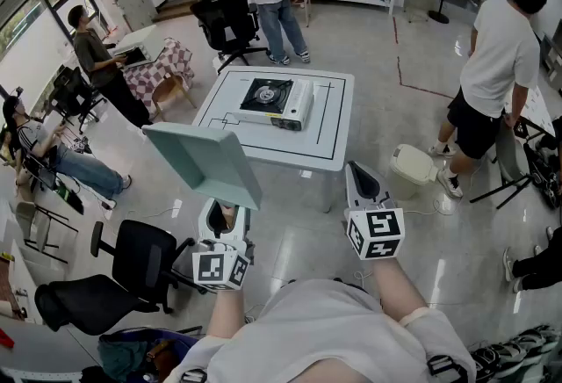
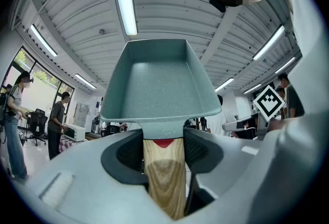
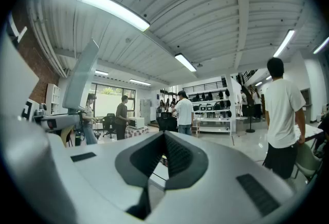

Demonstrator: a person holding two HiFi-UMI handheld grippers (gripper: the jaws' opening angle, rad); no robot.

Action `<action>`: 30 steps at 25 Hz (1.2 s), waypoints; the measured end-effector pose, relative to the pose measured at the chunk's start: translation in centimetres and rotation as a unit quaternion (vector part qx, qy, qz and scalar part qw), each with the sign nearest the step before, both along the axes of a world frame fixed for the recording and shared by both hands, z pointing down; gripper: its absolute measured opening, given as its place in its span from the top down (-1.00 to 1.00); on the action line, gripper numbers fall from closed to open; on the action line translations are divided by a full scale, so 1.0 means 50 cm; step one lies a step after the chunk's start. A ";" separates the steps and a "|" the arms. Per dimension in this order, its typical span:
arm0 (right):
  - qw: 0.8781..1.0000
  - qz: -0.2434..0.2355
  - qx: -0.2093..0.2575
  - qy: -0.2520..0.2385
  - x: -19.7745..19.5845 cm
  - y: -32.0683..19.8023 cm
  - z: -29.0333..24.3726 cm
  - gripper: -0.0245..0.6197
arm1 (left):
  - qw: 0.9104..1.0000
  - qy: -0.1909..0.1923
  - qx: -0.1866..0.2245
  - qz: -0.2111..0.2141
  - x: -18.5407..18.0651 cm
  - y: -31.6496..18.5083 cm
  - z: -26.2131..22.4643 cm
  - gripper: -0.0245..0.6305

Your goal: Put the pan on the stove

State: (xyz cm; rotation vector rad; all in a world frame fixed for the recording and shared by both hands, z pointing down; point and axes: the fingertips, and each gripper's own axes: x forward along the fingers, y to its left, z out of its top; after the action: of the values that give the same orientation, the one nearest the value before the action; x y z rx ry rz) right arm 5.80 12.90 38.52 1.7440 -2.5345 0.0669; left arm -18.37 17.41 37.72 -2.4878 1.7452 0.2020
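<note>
We are standing well back from the table (image 1: 329,142), carrying the pan (image 1: 206,163) in the left gripper (image 1: 225,214). Its jaws are clamping the wooden handle (image 2: 163,174) from both sides, and the square body is jutting out beyond the tips with its far end raised a little. The pan's long axis is running along the gripper and away from us, toward the stove (image 1: 278,102). The stove is sitting on the table ahead and slightly to the right of the pan, well apart from it, with bare floor lying between, and its burner is showing nothing on top. The right gripper (image 1: 363,184) is riding level just to the right, its jaws together, holding nothing and touching nothing, so the left hand is doing all the work. We are judging that the coming move is a carry forward and a shade rightward. The pan would then be levelled and lowered so that its base settles on the burner, handle trailing back toward us.
</note>
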 end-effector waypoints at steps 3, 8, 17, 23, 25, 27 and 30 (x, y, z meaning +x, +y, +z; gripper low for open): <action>1.000 0.000 -0.003 0.000 0.004 -0.003 0.001 0.90 | 1.000 0.005 -0.007 0.000 0.005 -0.006 0.002 0.31; 1.000 -0.002 -0.004 0.003 0.009 0.001 0.007 0.90 | 1.000 0.007 -0.006 0.001 0.013 -0.004 0.005 0.31; 1.000 -0.003 0.004 0.001 0.026 0.002 0.001 0.90 | 1.000 0.003 -0.008 0.000 0.029 0.000 0.007 0.31; 1.000 -0.015 0.000 0.000 0.046 -0.008 0.009 0.90 | 1.000 0.002 -0.013 -0.011 0.047 0.001 0.014 0.31; 1.000 -0.019 -0.001 0.001 0.057 -0.015 0.011 0.90 | 1.000 0.001 -0.014 -0.016 0.057 -0.002 0.016 0.31; 1.000 -0.020 -0.002 0.001 0.074 -0.022 0.014 0.90 | 1.000 0.002 -0.016 -0.020 0.068 -0.006 0.020 0.31; 1.000 -0.025 -0.002 0.002 0.098 -0.035 0.017 0.90 | 0.999 0.004 -0.017 -0.029 0.084 -0.011 0.025 0.31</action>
State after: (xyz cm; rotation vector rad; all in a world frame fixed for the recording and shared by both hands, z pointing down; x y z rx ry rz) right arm 10.71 11.16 39.38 1.6756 -2.5718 0.0650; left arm -14.17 16.85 38.95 -2.4576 1.8367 0.1796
